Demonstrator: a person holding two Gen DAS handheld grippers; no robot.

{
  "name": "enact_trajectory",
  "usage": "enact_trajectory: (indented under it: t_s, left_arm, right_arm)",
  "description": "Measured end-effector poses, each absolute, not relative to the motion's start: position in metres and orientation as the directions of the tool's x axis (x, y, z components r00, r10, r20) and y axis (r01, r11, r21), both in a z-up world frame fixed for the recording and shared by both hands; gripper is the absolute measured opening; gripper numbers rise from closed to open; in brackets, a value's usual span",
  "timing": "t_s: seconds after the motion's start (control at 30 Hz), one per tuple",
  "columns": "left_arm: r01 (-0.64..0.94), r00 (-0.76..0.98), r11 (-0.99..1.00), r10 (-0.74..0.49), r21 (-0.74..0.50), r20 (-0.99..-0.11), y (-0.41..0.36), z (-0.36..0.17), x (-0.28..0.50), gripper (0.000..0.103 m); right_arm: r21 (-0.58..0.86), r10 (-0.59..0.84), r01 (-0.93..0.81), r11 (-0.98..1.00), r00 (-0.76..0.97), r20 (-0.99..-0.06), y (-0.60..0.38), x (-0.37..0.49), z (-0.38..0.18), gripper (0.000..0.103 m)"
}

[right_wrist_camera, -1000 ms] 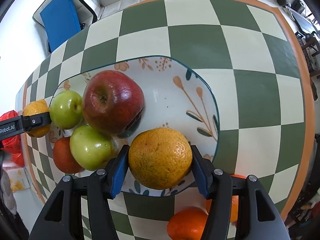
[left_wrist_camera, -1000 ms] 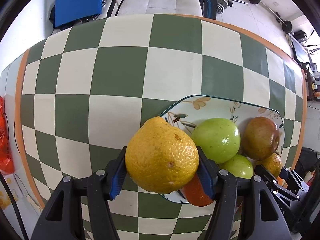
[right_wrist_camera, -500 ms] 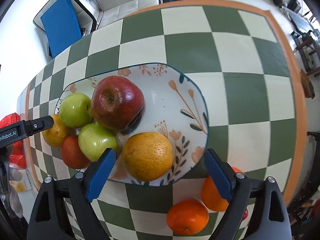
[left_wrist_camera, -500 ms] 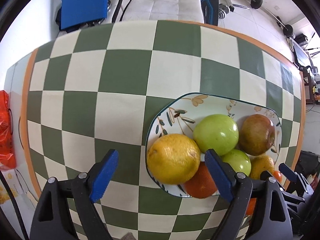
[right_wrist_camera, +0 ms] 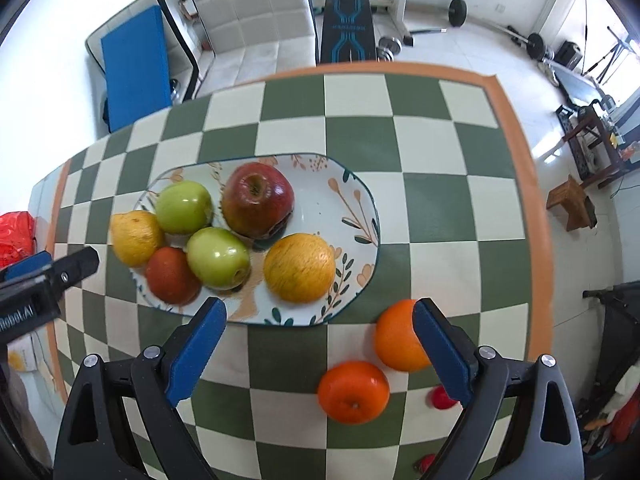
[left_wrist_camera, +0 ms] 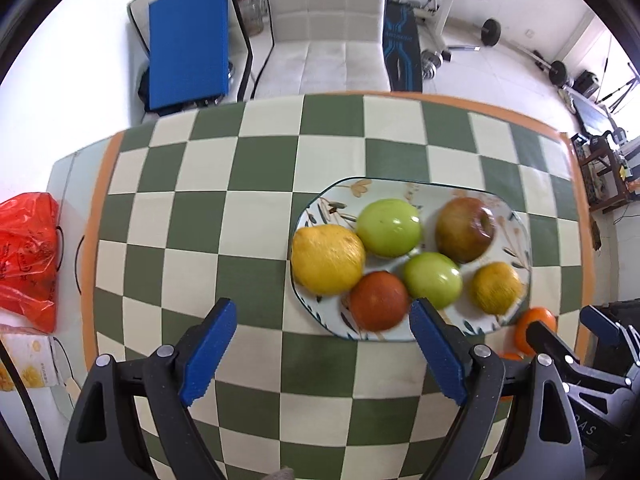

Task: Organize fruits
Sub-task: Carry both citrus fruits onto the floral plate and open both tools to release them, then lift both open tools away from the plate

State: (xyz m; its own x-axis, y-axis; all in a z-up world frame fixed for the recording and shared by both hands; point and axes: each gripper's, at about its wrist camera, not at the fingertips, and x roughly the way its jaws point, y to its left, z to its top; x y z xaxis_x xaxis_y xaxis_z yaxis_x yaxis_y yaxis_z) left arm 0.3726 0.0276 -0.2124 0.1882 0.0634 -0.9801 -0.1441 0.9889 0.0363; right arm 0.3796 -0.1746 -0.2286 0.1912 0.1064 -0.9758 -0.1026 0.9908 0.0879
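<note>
Both tools are empty and spread wide above the checkered desk [right_wrist_camera: 360, 140]. The left tool [left_wrist_camera: 322, 346] hangs just short of the plate's [left_wrist_camera: 516, 220] near-left edge; the right tool [right_wrist_camera: 320, 344] hangs over the plate's [right_wrist_camera: 356, 196] near rim.

On the plate, in the right wrist view, six fruits lie packed toward its left half: a red apple [right_wrist_camera: 258, 204] at about 12 o'clock, a green apple [right_wrist_camera: 184, 207] at 10 o'clock, a lemon-yellow citrus [right_wrist_camera: 136, 237] at 9 o'clock overhanging the rim, a dark red-orange fruit [right_wrist_camera: 172, 276] at 7 o'clock, a second green apple [right_wrist_camera: 218, 256] in the middle, and a yellow-orange citrus [right_wrist_camera: 299, 267] at 5 o'clock. The plate's right end is bare.

Two oranges still lie on the desk off the plate's near-right corner: one orange [right_wrist_camera: 400, 336] just beside the right tool's right finger, the other, a deeper orange fruit [right_wrist_camera: 353, 392], nearer the camera and touching or almost touching the first. A small red thing [right_wrist_camera: 442, 398] lies by them, too hidden to name.

The step in hand looks like the gap between placements, with fruit set down and the tools free. The next move likely falls to the right tool: shift toward 4 o'clock, centre the open fingers on one loose orange, lower, close, then carry it to the plate's bare right end. The two oranges sit close, so a finger must slip between them without rolling either toward the desk edge.
</note>
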Motion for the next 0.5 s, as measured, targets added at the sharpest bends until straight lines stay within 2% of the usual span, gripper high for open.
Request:
enact_trajectory:
  t_s: [0.5]
  left_arm:
    - [-0.09,0.339,0.996,0.017,-0.015,-0.941,0.002,-0.13,0.293,0.088]
  right_arm:
    - [0.108,0.148,-0.133,0.985,0.34,-0.929,-0.187,0.296,-0.131,0.096]
